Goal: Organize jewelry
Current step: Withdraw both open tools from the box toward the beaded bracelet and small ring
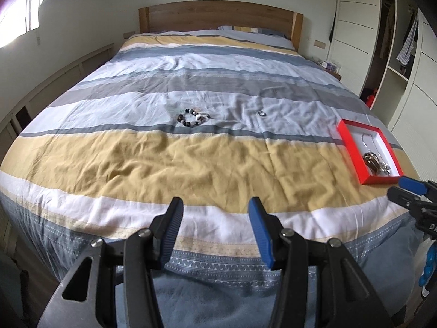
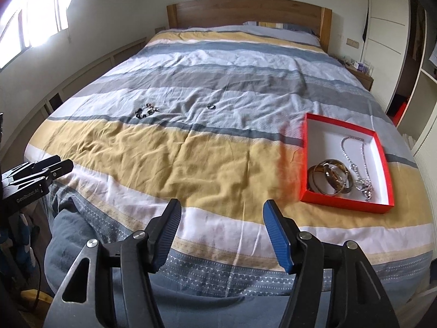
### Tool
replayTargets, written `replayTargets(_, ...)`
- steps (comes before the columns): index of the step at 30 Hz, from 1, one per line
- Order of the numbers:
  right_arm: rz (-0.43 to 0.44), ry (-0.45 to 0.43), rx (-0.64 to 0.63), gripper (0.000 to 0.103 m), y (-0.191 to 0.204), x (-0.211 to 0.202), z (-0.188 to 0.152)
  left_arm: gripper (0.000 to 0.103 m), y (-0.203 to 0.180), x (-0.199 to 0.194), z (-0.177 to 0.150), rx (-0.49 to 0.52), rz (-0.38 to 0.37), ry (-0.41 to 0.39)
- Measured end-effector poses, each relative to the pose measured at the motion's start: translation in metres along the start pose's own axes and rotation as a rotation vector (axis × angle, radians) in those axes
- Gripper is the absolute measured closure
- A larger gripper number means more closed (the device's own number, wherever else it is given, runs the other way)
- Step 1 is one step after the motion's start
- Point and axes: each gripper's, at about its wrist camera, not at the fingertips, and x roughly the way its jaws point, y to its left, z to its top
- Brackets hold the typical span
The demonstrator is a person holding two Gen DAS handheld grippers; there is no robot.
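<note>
Both the left gripper (image 1: 215, 205) and the right gripper (image 2: 221, 207) hover with jaws apart, holding nothing. The beaded bracelet (image 1: 193, 118) lies flat ahead of them; the red box (image 2: 308, 164), long axis running away, sits right.

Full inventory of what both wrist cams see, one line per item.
beaded bracelet: 1, dark and pale beads, loose on the white stripe mid-bed
ring: 1, small, silvery, on the cover right of the bracelet
red box: 1, red walls, white inside, open, near the bed's right edge
bangles: several, gold and brown, in the box's near end
chain necklace: silvery, at least 1, in the box beside the bangles
bed cover: 1, yellow, white, blue, grey stripes
headboard: 1, wood, far end
left gripper: black and blue, open, empty
right gripper: black and blue, open, empty
</note>
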Motion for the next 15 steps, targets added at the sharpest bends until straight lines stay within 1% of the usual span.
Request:
replayTargets(5,0.007,0.027,-0.020,0.042,0.008,0.018,0.007,0.055,0.009,0.016,0.005,-0.023,-0.022,0.030)
replayTargets(10,0.032,0.064,-0.015,0.042,0.009,0.039,0.012,0.055,0.020,0.036,0.008,-0.039,-0.010,0.061)
replayTargets(15,0.038,0.096,-0.010,0.042,0.007,0.059,0.016,0.055,0.028,0.056,0.008,-0.038,0.001,0.094)
